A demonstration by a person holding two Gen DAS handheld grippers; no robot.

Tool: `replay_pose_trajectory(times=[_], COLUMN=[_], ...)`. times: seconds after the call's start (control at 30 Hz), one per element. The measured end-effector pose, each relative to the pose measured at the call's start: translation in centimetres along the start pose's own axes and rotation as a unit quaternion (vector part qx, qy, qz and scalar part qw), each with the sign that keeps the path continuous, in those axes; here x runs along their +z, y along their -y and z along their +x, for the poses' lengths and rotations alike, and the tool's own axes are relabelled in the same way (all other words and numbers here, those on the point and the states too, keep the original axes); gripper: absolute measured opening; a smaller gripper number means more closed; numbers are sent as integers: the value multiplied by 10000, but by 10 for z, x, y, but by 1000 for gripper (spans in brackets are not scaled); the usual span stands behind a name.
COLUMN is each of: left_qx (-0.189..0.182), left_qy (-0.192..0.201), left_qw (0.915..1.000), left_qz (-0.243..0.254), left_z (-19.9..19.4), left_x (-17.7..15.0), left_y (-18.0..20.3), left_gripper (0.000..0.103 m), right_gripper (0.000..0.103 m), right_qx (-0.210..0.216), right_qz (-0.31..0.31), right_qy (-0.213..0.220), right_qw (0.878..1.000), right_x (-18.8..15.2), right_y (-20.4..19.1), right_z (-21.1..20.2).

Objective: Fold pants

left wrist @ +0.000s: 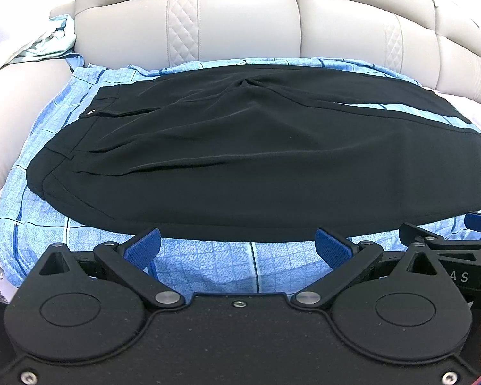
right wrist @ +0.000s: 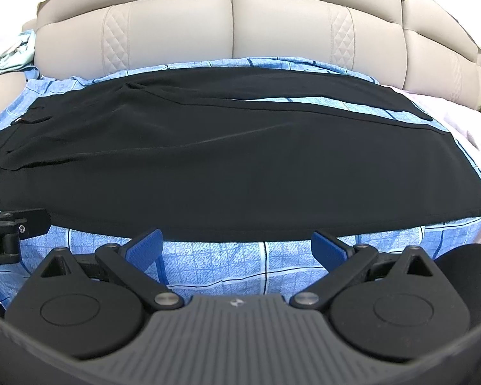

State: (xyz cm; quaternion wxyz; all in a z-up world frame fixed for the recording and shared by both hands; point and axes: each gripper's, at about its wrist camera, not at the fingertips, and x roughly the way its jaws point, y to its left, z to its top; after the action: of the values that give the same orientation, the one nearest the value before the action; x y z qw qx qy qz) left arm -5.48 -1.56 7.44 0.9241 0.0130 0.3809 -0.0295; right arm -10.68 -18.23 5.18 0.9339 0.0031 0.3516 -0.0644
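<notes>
**Black pants spread flat, both my grippers open and empty**

From my left wrist camera, my left hand-held gripper (left wrist: pixel 237 243) is wide open, its two blue pads far apart, and it holds nothing. It hangs just before the near edge of the black pants (left wrist: pixel 256 166) without touching them. The pants lie flat on a blue checked sheet (left wrist: pixel 208 266), with the waistband at the left and the legs going to the right (a thin strip of the sheet shows between the two legs). Behind them stands a beige padded headboard (left wrist: pixel 247 19). A light green cloth (left wrist: pixel 45 45) lies crumpled at the far left. At the right edge I see part of my right hand-held gripper (left wrist: pixel 449 250).

From my right wrist camera, my right hand-held gripper (right wrist: pixel 237 245) is also wide open and empty, near the front edge of the pants (right wrist: pixel 240 166) but apart from it. The leg ends reach to the right, where the sheet (right wrist: pixel 215 266) finishes. My left gripper (right wrist: pixel 12 231) shows at the left border.
</notes>
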Motion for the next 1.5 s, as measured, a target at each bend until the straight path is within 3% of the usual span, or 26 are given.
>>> replay_pose_trajectory(times=[0.7,0.87,1.03,1.13,1.27,1.5], left_qx=[18,15,150,320,497,793], left_qy=[30,103,259,280,69,-141], left_qw=[9999,9999,9995,9989,9957,9754], left_qz=[-126,-11,-19,-185,-785,-2050], left_z=[6,12,33,56,98,176], left_x=[8,26,85,127,185,254], left_y=[-6,-12,-38,-59,-99,-164], left_gripper=[103,103,103,103,103,103], right_gripper=[103,103,103,103,103,103], right_qx=[-9,90,441,688,978,967], right_qz=[-93,-114,160,685,1192,946], right_qy=[-93,0,208,289,-167,-592], right_qw=[9999,9999,9987,9949,9879,9890], right_x=[-1,8,56,100,163,271], right_y=[-1,0,13,26,37,23], right_z=[5,9,32,61,114,201])
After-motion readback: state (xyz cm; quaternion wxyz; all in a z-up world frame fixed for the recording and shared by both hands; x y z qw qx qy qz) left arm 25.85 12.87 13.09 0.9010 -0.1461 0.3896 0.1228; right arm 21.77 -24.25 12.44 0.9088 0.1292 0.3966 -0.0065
